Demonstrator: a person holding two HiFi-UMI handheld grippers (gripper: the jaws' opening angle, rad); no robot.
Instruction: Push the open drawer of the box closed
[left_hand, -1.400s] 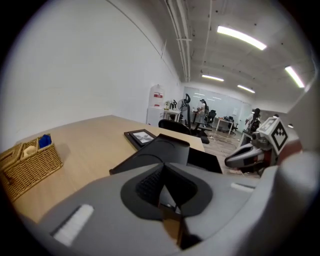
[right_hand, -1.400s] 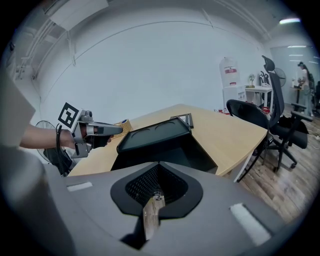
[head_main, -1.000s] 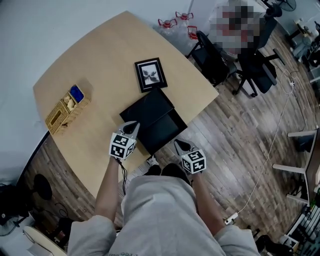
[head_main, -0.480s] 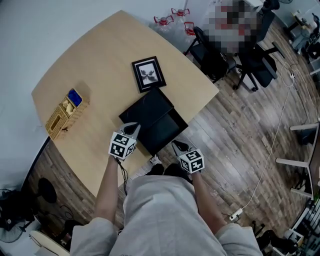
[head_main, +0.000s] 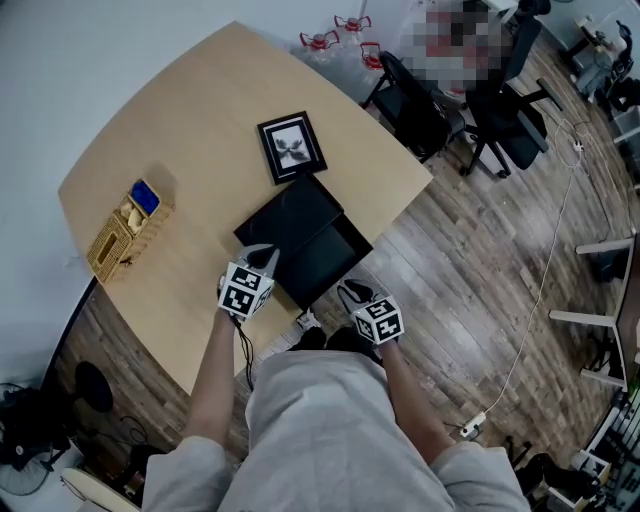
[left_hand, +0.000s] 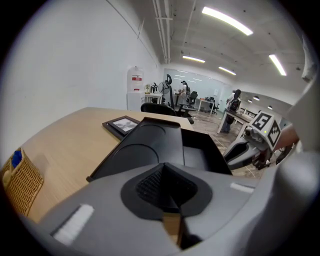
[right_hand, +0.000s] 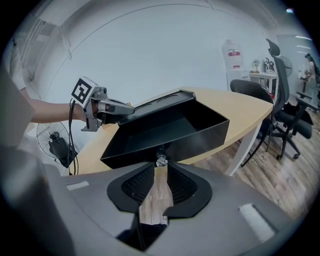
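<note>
- My right gripper, jaws a narrow slit apart, faces the drawer front, its knob just ahead
- The drawer juts near-right from the box, so the push goes far-left
- My left gripper, jaws pressed together, sits by the box's near-left edge

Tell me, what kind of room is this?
Probably an open office: swivel chairs stand beside a big wooden table, and long strip lights run across a wide ceiling.
</note>
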